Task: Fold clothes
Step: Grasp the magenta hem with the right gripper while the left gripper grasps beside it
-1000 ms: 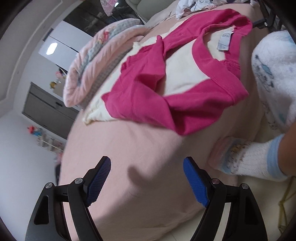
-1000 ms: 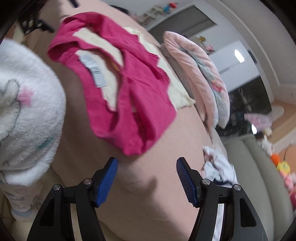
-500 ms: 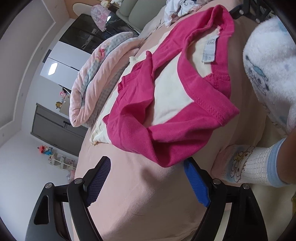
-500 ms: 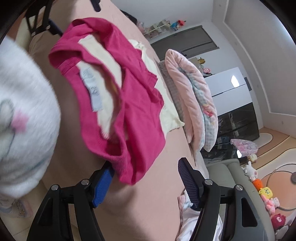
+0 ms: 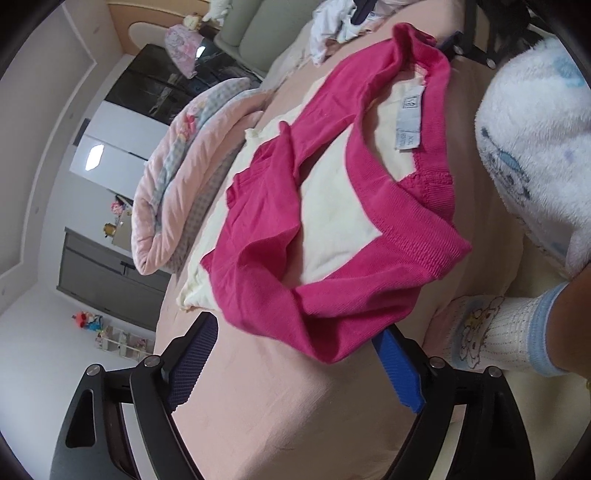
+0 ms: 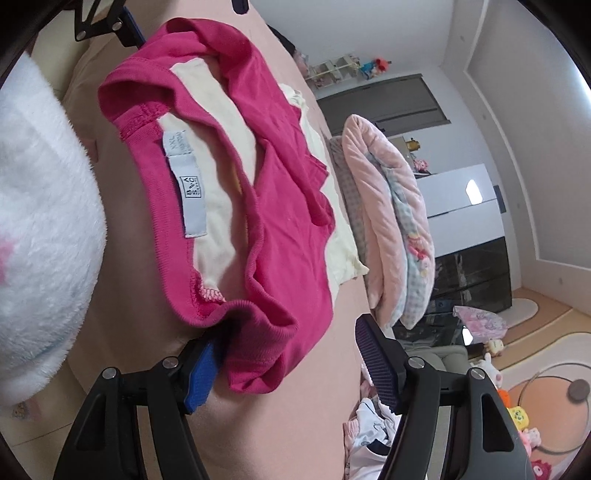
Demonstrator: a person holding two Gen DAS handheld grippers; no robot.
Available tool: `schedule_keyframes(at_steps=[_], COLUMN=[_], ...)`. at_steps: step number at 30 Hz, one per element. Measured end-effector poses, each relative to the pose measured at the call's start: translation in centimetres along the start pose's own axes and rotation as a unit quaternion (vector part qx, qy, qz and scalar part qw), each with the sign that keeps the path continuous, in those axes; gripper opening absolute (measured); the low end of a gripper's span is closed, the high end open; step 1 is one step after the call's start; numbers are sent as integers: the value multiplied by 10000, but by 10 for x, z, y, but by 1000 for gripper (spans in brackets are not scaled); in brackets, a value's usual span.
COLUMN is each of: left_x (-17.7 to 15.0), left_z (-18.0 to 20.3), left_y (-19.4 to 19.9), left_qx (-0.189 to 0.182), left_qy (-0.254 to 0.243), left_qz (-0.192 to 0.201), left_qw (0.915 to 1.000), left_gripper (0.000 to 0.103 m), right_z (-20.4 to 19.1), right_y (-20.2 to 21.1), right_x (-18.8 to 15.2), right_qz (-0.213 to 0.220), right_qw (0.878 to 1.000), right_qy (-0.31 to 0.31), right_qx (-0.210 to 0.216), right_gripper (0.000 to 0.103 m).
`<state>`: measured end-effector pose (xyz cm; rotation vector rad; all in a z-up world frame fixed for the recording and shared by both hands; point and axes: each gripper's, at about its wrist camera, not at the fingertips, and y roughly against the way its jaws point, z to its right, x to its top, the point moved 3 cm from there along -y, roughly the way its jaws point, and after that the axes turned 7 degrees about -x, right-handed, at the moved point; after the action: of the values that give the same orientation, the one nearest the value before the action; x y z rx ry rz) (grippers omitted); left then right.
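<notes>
A pink garment (image 5: 266, 236) with a cream inside and a grey size label (image 5: 408, 122) lies crumpled on the pink bed sheet (image 5: 295, 413). My left gripper (image 5: 295, 332) is at its near corner. The jaws are opening, and the pink hem lies between them, draped over the right fingertip (image 5: 391, 354) without being pressed. In the right wrist view the same garment (image 6: 280, 192) has its other near corner between the jaws of my right gripper (image 6: 288, 336). These jaws are closing but stand wide apart, and the cloth rests on the left finger (image 6: 201, 373).
A folded pink quilt (image 5: 184, 177) lies beyond the garment. Loose white clothes (image 5: 332, 26) are heaped at the bed's far end. A person's fluffy white sleeve (image 5: 535, 129) and a socked foot (image 5: 509, 339) are close on the right. Toys (image 6: 517, 417) lie on the floor.
Both grippers have moved forward to the garment's near edge, and its corners now lie between their jaws. Both views have rolled.
</notes>
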<state>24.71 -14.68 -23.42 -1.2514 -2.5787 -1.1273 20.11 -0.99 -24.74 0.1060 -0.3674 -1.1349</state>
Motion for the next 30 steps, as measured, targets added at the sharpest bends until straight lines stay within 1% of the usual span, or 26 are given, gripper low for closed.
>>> schedule_keyframes(at_steps=[1, 2, 3, 4, 5, 8, 9, 11, 12, 15, 16, 19, 21, 22, 24, 26, 30], left_x=[2, 4, 5, 6, 6, 6, 6, 5, 5, 4, 5, 6, 7, 7, 8, 8, 10], left_z=[1, 2, 2, 2, 3, 4, 3, 3, 3, 2, 2, 2, 3, 4, 6, 7, 3], left_y=[0, 0, 0, -1, -1, 0, 0, 2, 2, 4, 4, 4, 4, 5, 6, 7, 9], left_qx=[-13, -26, -69, -112, -143, -425, -492, -671, -771, -850, -859, -883, -869, -867, -841, -835, -868], left_qy=[-89, -178, -222, -266, -293, -343, -340, -282, -247, -206, -205, -185, -230, -263, -284, -328, -228], left_qz=[-1, -3, -2, -1, -6, -56, -57, -38, -32, -31, -52, -97, -122, -139, -188, -217, -286], left_qw=[10000, 9998, 9997, 9996, 9995, 9985, 9982, 9973, 9967, 9962, 9961, 9959, 9959, 9958, 9959, 9957, 9956], left_gripper=[85, 85, 84, 84, 82, 68, 66, 56, 54, 53, 53, 53, 50, 48, 46, 41, 40], right_z=[1, 0, -1, -4, -7, -13, -10, 0, 7, 31, 39, 59, 67, 71, 74, 78, 89], right_y=[0, 0, 0, 1, 3, 2, 1, -4, -8, -17, -20, -23, -23, -24, -24, -25, -26], right_x=[0, 0, 0, 0, 0, 0, 1, 1, 0, 2, 3, 8, 12, 15, 21, 28, 37], right_qz=[-19, -33, -36, -22, 9, -14, -87, -243, -336, -634, -689, -718, -686, -677, -660, -631, -583], right_qw=[9998, 9992, 9983, 9974, 9968, 9958, 9952, 9924, 9895, 9760, 9716, 9645, 9607, 9600, 9620, 9636, 9631], right_qy=[-6, -6, 9, 67, 183, 356, 218, -136, -387, -1203, -1440, -1882, -2064, -2095, -2054, -2030, -2111], right_qx=[207, 398, 579, 718, 780, 845, 948, 1196, 1351, 1702, 1744, 1707, 1723, 1729, 1672, 1621, 1567], right_gripper=[56, 44, 38, 28, 22, 16, 16, 12, 11, 10, 9, 9, 9, 9, 9, 9, 9])
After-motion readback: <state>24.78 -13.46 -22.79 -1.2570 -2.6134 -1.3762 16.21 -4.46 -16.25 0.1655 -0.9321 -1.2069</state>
